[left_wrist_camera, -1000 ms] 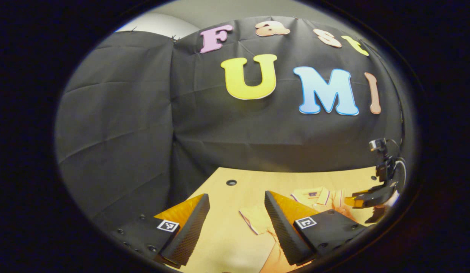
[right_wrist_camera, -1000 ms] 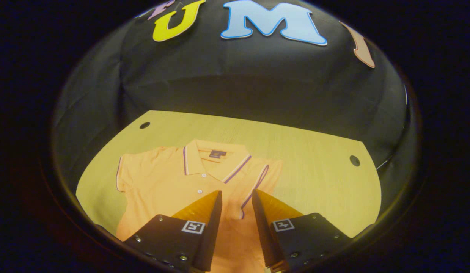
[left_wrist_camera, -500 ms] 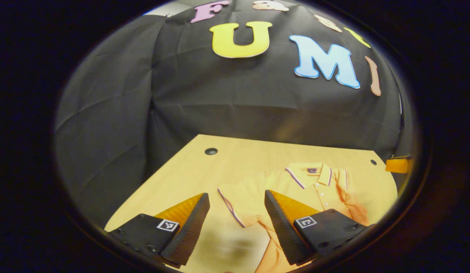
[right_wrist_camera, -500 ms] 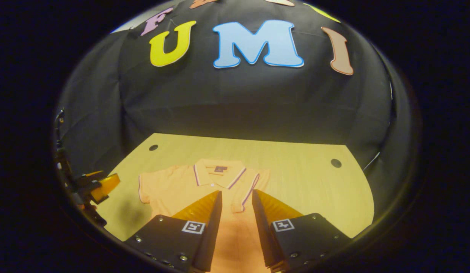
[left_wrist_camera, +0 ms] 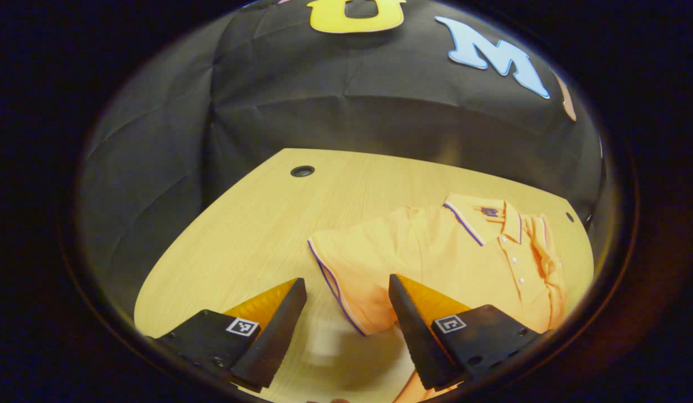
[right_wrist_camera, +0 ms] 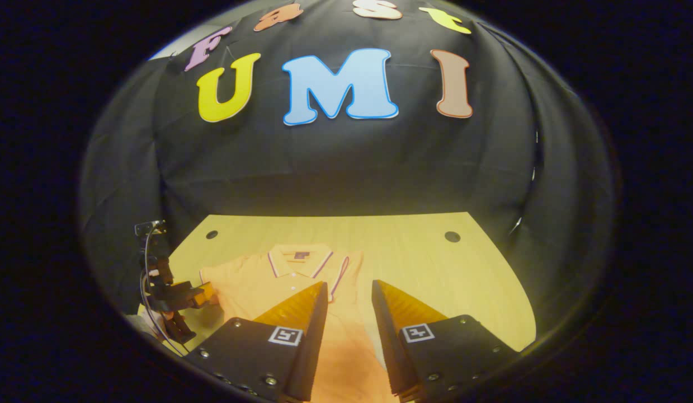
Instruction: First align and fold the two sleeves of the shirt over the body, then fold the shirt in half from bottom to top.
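An orange polo shirt [left_wrist_camera: 435, 252] with purple-striped trim lies flat on the wooden table [left_wrist_camera: 251, 235], collar toward the back wall. Its right sleeve [right_wrist_camera: 342, 270] lies folded in over the body, beside the collar. The left sleeve [left_wrist_camera: 346, 263] still spreads outward. My left gripper [left_wrist_camera: 345, 281] is open and hovers low, its fingers straddling that sleeve's striped hem. In the right gripper view the left gripper [right_wrist_camera: 201, 294] sits at the shirt's [right_wrist_camera: 268, 282] left edge. My right gripper [right_wrist_camera: 349, 284] stands open with nothing between its fingers, above the shirt's lower body.
The table has round holes near its back corners [left_wrist_camera: 302, 170] [right_wrist_camera: 452, 236]. Black cloth walls close in the back and both sides. Bare wood [right_wrist_camera: 447, 280] stretches to the right of the shirt.
The left gripper has tipped down and moved in over the left sleeve. The right gripper has drawn back and up from the shirt. Both kept the same opening.
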The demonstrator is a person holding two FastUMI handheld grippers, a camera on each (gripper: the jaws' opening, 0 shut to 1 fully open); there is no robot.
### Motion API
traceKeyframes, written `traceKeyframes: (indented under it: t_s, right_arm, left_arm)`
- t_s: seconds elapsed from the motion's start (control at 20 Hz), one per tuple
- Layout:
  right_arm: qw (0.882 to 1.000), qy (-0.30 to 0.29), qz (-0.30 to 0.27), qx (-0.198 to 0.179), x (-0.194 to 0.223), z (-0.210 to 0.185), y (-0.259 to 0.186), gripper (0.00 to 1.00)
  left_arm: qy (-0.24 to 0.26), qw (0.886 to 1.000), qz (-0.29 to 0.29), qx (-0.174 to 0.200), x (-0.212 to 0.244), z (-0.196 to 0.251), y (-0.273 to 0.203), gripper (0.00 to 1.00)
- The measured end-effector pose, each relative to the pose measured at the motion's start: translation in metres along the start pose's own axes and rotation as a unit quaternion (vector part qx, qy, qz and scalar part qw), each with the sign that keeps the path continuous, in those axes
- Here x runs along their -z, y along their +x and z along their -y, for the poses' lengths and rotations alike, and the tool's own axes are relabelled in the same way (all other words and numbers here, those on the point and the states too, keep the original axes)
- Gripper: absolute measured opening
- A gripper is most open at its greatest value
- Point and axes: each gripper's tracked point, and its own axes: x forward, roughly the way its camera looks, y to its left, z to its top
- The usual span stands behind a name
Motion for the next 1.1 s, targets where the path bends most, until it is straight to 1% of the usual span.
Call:
traceKeyframes:
  t_s: [0.2, 0.3, 0.4, 0.45, 0.55, 0.6, 0.65, 0.7, 0.75, 0.8, 0.85, 0.9, 0.95, 1.1]
  right_arm:
    - [1.0, 0.002, -0.008, 0.024, 0.01, 0.016, -0.012, 0.5]
    - [0.999, 0.01, -0.011, 0.033, 0.013, 0.022, -0.016, 0.5]
    - [0.999, 0.018, -0.012, 0.039, 0.016, 0.028, -0.02, 0.5]
    - [0.999, 0.021, -0.014, 0.041, 0.017, 0.03, -0.02, 0.5]
    - [0.999, 0.024, -0.019, 0.042, 0.02, 0.032, -0.022, 0.5]
    - [0.999, 0.024, -0.018, 0.042, 0.021, 0.033, -0.022, 0.5]
    - [0.999, 0.024, -0.018, 0.041, 0.019, 0.033, -0.023, 0.5]
    - [0.999, 0.024, -0.018, 0.04, 0.02, 0.032, -0.023, 0.5]
    - [0.999, 0.022, -0.018, 0.039, 0.019, 0.032, -0.023, 0.5]
    - [0.999, 0.021, -0.018, 0.038, 0.02, 0.032, -0.023, 0.5]
    - [0.999, 0.021, -0.018, 0.038, 0.02, 0.033, -0.023, 0.5]
    - [0.999, 0.02, -0.019, 0.037, 0.02, 0.033, -0.024, 0.5]
    - [0.999, 0.019, -0.019, 0.037, 0.019, 0.034, -0.024, 0.5]
    - [0.999, 0.022, -0.019, 0.036, 0.021, 0.036, -0.024, 0.5]
  left_arm:
    - [-0.006, 1.0, -0.015, -0.009, 0.013, -0.002, 0.012, 0.99]
    - [-0.011, 0.999, -0.021, -0.022, 0.018, -0.006, 0.014, 0.99]
    - [-0.011, 0.999, -0.017, -0.025, 0.018, -0.005, 0.016, 1.0]
    - [-0.011, 1.0, -0.014, -0.025, 0.018, -0.005, 0.015, 0.96]
    - [-0.011, 1.0, -0.008, -0.025, 0.018, -0.003, 0.018, 0.97]
    - [-0.008, 1.0, -0.006, -0.024, 0.018, 0.0, 0.019, 0.82]
    - [-0.007, 1.0, -0.005, -0.021, 0.016, 0.002, 0.019, 0.72]
    - [-0.008, 1.0, -0.004, -0.02, 0.016, 0.004, 0.021, 0.49]
    - [-0.01, 1.0, -0.002, -0.015, 0.014, 0.007, 0.02, 0.34]
    - [-0.008, 1.0, -0.004, -0.017, 0.015, 0.007, 0.019, 0.19]
    - [-0.004, 1.0, -0.004, -0.017, 0.014, 0.007, 0.02, 0.14]
    - [-0.004, 1.0, -0.005, -0.017, 0.012, 0.009, 0.021, 0.14]
    - [-0.001, 1.0, -0.008, -0.018, 0.012, 0.01, 0.02, 0.07]
    - [0.031, 0.999, -0.008, -0.025, 0.006, 0.015, 0.016, 0.07]
